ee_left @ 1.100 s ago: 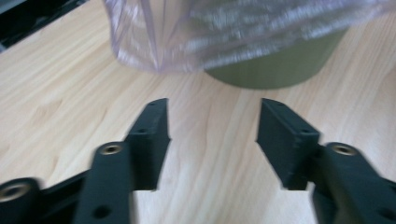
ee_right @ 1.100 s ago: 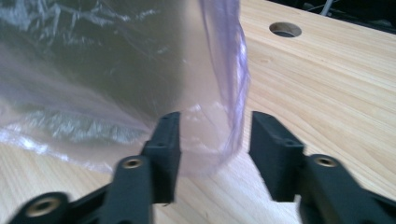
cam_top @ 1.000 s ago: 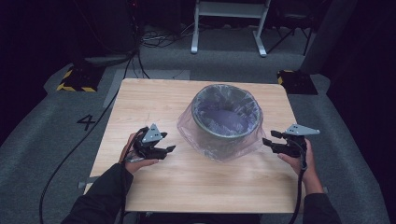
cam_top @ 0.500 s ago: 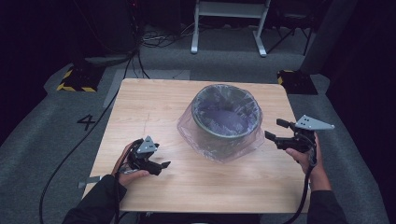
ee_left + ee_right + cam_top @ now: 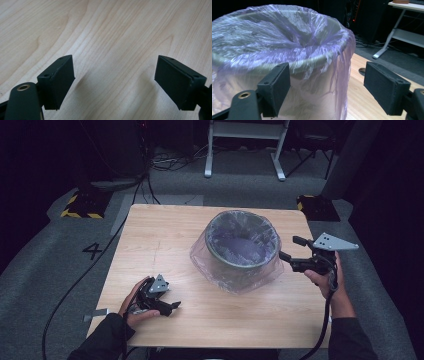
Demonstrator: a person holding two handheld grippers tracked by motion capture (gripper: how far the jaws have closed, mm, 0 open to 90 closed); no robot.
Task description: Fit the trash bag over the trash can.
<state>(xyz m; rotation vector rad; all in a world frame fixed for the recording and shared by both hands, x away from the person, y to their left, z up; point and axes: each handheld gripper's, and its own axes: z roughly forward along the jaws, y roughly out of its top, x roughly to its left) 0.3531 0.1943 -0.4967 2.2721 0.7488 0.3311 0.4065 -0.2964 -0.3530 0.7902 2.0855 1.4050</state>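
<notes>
Standing on the right half of the wooden table (image 5: pixel 165 240), nearer the far edge than the near one, is a round grey bin (image 5: pixel 243 246) lined with a thin translucent purple plastic bag (image 5: pixel 235 279), whose film is folded over the rim and hangs loosely down the outside wall to the tabletop. In the right gripper view the bag (image 5: pixel 287 45) dips inward from the rim toward the middle of the bin and drapes in creased folds down the side facing the camera. The right gripper (image 5: pixel 294 254) is held above the right edge of the table, just beside the bin's right flank at about rim height, pointing toward it; its jaws have just been opening and now stand widely spread with nothing between them, the bag film close in front but not pinched. The right hand (image 5: pixel 325 279) grasps the gripper body from below, and a cable trails down along the forearm. The left gripper (image 5: pixel 167 308) lies low near the near-left corner of the table, well apart from the bin, held by the left hand (image 5: pixel 134 304) in a dark sleeve. Its jaws have likewise just been opening and are spread wide; in the left gripper view they frame bare wood grain (image 5: pixel 115 45) and hold nothing. Whether the left gripper rests on the wood or hovers just above it cannot be told.
</notes>
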